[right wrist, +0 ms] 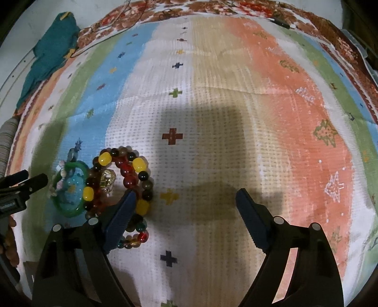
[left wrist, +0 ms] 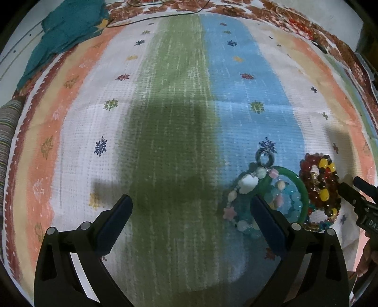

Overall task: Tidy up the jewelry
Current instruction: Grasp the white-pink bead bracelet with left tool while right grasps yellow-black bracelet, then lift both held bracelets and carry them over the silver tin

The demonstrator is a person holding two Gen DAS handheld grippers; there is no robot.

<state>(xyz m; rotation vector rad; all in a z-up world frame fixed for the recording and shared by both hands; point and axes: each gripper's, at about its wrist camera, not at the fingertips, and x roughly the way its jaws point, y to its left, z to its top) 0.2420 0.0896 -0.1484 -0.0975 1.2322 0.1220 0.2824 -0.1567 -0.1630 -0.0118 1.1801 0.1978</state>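
A pile of jewelry lies on a striped cloth (left wrist: 179, 94). A green bangle (left wrist: 300, 181) rings pale blue and pink beads (left wrist: 293, 200); a white charm bracelet (left wrist: 248, 183) lies beside it, and a small grey ring (left wrist: 265, 158) sits just beyond. A red, brown and yellow bead bracelet (left wrist: 323, 181) lies to the right. My left gripper (left wrist: 191, 205) is open, its right finger over the bangle's near edge. In the right wrist view the bead bracelet (right wrist: 125, 172) and bangle (right wrist: 70, 189) lie at left. My right gripper (right wrist: 186, 196) is open, its left finger over the beads.
A teal cloth (left wrist: 66, 30) lies bunched at the far left corner, with thin cables (left wrist: 151, 16) along the far edge. A striped roll (left wrist: 7, 141) sits at the left edge. A floral sheet (right wrist: 236, 7) borders the cloth at the back.
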